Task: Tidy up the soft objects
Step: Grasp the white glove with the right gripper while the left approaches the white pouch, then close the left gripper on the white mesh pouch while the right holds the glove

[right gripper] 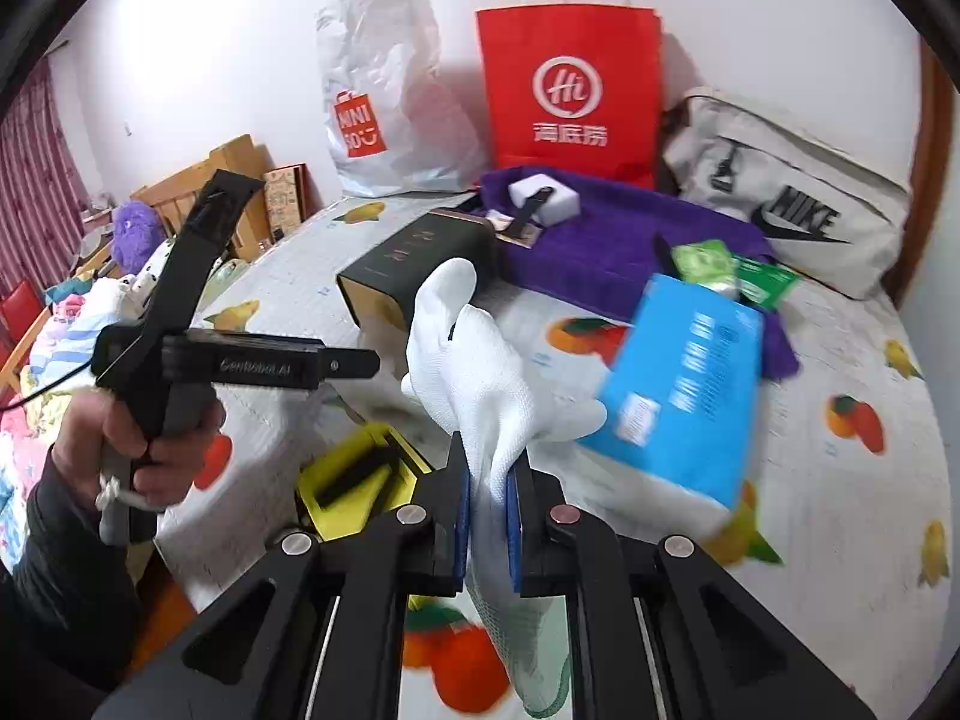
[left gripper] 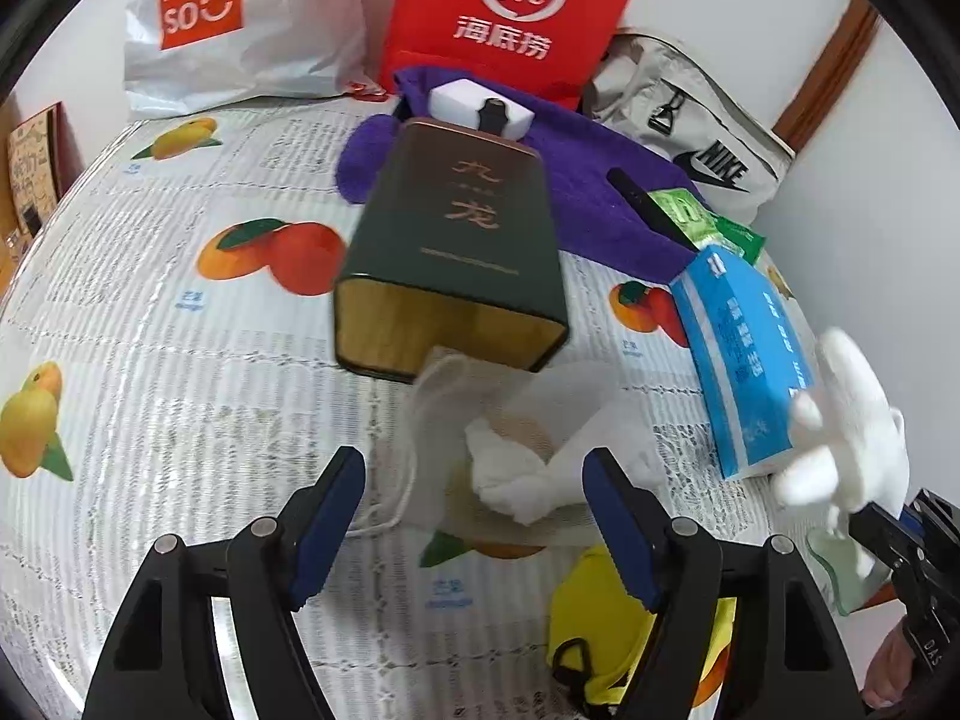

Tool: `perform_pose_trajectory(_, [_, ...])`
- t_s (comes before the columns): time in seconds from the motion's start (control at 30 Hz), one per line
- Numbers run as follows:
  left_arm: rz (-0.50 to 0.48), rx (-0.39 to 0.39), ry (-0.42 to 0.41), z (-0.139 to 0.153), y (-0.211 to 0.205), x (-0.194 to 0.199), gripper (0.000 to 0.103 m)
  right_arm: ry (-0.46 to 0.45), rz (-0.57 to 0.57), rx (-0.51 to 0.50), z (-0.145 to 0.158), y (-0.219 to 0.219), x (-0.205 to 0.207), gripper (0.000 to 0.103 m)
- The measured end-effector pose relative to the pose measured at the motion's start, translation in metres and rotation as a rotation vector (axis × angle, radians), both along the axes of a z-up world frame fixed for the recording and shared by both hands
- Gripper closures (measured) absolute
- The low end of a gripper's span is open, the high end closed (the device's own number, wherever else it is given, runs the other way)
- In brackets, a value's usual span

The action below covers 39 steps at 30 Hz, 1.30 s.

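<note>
The right tool is pinching a white glove above the worktop. The left tool is hanging spread over a mesh pouch; gripping it looks next

A white knit glove is hanging pinched upright, fingers splayed; a crumpled white cloth is lying on a mesh drawstring pouch mid-table.

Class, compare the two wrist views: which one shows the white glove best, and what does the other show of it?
The right wrist view: the white glove hangs centre frame, clamped between the right gripper pads, its fingers spread in sharp focus. The left wrist view catches it only at the right edge, blurred, with just part of that gripper visible.
</note>
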<state>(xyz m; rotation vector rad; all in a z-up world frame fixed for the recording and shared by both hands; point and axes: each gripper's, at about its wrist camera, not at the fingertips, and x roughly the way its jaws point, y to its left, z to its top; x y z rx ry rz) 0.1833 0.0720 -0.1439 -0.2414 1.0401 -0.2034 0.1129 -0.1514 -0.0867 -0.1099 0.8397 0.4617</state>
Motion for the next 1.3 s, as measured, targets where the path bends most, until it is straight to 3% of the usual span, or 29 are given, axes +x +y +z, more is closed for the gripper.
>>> perform_pose_trajectory(0.23, [-0.039, 0.081, -0.048, 0.0, -0.027, 0.0, 0.031, 0.072, -0.072, -0.013, -0.026, -0.031, -0.014, 0.093])
perform_pose_trajectory(0.3, [-0.036, 0.093, -0.035, -0.006, -0.028, 0.0, 0.053, 0.085, -0.091, -0.009, -0.032, -0.037, -0.016, 0.093])
perform_pose_trajectory(0.4, [-0.047, 0.073, -0.04, -0.011, -0.027, -0.001, 0.06, 0.088, -0.102, -0.006, -0.037, -0.043, -0.021, 0.093])
perform_pose_trajectory(0.57, [-0.071, 0.119, -0.074, -0.012, -0.03, -0.004, 0.075, 0.095, -0.113, -0.02, -0.051, -0.043, -0.022, 0.093])
perform_pose_trajectory(0.83, [-0.03, 0.086, -0.147, 0.015, -0.014, -0.023, 0.077, 0.101, -0.113, 0.007, -0.066, -0.044, -0.026, 0.093])
perform_pose_trajectory(1.07, [-0.015, 0.098, -0.119, 0.009, -0.009, -0.037, 0.077, 0.113, -0.104, 0.006, -0.074, -0.043, -0.027, 0.09])
perform_pose_trajectory(1.1, [-0.015, 0.097, -0.108, 0.005, -0.008, -0.038, 0.077, 0.111, -0.106, 0.01, -0.074, -0.044, -0.027, 0.089])
perform_pose_trajectory(1.23, [-0.013, 0.096, -0.072, -0.009, -0.006, -0.04, 0.075, 0.101, -0.128, -0.007, -0.075, -0.044, -0.023, 0.052])
perform_pose_trajectory(1.3, [-0.01, 0.091, -0.079, -0.011, -0.006, -0.041, 0.074, 0.103, -0.13, 0.005, -0.076, -0.043, -0.019, 0.051])
